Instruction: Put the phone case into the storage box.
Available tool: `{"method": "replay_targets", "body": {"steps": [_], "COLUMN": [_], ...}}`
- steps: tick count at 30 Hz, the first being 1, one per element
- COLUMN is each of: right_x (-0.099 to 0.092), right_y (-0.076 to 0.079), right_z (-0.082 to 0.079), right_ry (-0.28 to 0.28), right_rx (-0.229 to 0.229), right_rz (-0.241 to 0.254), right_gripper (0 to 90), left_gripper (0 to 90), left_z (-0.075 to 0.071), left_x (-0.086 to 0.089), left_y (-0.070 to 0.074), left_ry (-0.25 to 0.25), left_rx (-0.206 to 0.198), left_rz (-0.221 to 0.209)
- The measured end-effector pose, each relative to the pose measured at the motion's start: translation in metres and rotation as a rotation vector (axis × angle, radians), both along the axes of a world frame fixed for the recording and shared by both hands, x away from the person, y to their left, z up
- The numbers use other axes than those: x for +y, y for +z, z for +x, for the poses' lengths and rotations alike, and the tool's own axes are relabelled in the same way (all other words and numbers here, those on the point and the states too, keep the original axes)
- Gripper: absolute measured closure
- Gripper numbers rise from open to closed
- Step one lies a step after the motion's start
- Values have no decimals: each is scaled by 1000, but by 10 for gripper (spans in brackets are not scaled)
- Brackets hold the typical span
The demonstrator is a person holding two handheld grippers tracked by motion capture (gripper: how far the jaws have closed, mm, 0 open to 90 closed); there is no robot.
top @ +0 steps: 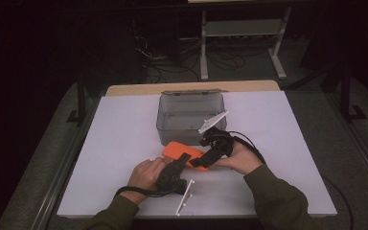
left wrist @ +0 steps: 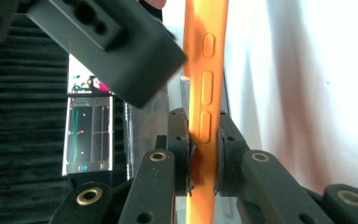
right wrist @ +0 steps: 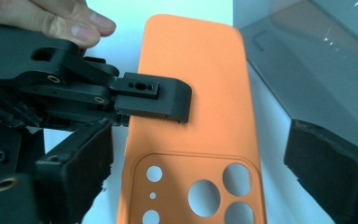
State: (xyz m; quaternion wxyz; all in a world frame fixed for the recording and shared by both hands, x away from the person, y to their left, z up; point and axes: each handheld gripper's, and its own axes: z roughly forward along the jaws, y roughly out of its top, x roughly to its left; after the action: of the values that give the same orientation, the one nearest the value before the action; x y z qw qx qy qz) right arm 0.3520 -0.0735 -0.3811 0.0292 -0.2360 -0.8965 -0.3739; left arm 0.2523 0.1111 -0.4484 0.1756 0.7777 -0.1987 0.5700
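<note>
Left tongs: pinching the case across its button edge, near one end; in the high view they sit at about 7 o'clock of the case.

Right tongs: jaws spread either side of the case's camera-hole end, pads not touching it; in the high view, at 4 o'clock of the case.

Case: orange phone case, held just above the desk, at 6 o'clock of the box.

Box: grey, clear, lid open, empty as far as can be seen.

Risk: one narrow grip at one end carries the whole case. With the right tongs off, the free end may sag or swivel; soft, slick sides could slide from the pads, dropping it to the desk.
</note>
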Motion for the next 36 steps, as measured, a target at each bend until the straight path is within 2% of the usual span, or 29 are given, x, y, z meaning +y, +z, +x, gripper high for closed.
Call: {"method": "replay_targets", "body": {"steps": [3, 9, 16, 22, 32, 36], "right_x": [-3, -12, -27, -42, -64, -74], "right_y": [2, 6, 8, 8, 2, -6], "right_z": [-2, -8, -12, -17, -27, -32], "right_ry": [-15, -28, -53, -88, -131, -156], "right_rx": [-20, -56, -73, -117, -130, -133], "right_rz": [-8, 19, 9, 12, 21, 18], "right_gripper": [0, 0, 0, 0, 0, 0], "left_gripper": [791, 791, 791, 791, 791, 791], "left_z": [0, 0, 1, 0, 0, 0], "left_x": [0, 1, 2, 3, 4, 4], "left_y": [-1, -1, -1, -1, 0, 0], "left_ry": [2, 4, 5, 4, 10, 10], "left_rx": [12, 20, 27, 29, 25, 24], "left_rz": [-2, 6, 9, 8, 13, 16]}}
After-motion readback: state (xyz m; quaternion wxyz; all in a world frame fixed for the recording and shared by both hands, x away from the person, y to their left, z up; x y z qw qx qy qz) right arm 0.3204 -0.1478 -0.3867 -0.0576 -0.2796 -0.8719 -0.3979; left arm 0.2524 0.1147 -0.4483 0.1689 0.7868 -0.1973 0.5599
